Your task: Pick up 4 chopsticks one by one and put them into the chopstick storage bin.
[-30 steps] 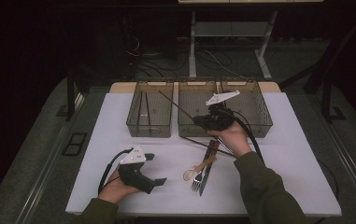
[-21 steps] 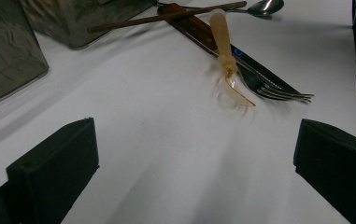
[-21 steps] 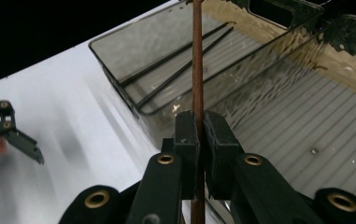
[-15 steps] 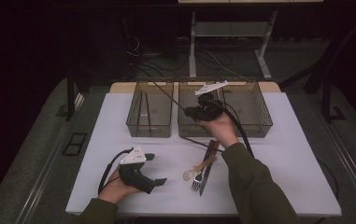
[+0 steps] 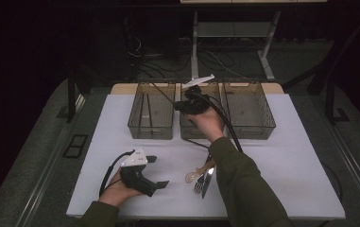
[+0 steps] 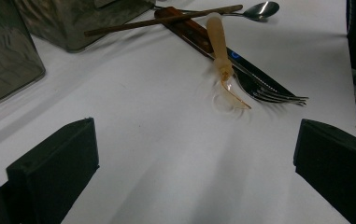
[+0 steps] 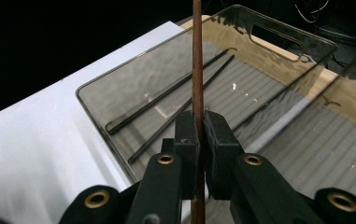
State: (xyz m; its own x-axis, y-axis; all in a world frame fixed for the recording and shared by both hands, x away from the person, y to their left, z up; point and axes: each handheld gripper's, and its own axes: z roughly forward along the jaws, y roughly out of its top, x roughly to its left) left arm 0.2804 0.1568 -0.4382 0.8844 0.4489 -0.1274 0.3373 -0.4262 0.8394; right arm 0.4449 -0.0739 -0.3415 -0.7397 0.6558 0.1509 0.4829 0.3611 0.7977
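My right gripper (image 5: 182, 106) hovers at the seam between the left bin (image 5: 136, 126) and the middle bin (image 5: 185, 133), shut on a brown chopstick (image 5: 164, 94) that points back and left over the left bin. In the right gripper view the jaws (image 7: 202, 128) pinch that chopstick (image 7: 197, 56) above two black chopsticks (image 7: 166, 98) lying in the bin. My left gripper (image 5: 158, 171) rests open on the white table at the front left, jaws wide (image 6: 196, 140) with nothing between them.
A cutlery heap lies front centre: an orange plastic spoon (image 6: 222, 70), a fork (image 6: 271, 94), a wood-handled knife (image 6: 189, 35), a metal spoon (image 6: 261, 9) and another brown chopstick (image 6: 166, 23). A third clear bin (image 5: 263, 127) stands at the back right.
My right gripper has carried the brown chopstick left and toward the back, from over the middle bin to the left bin's edge. The left gripper has stayed put.
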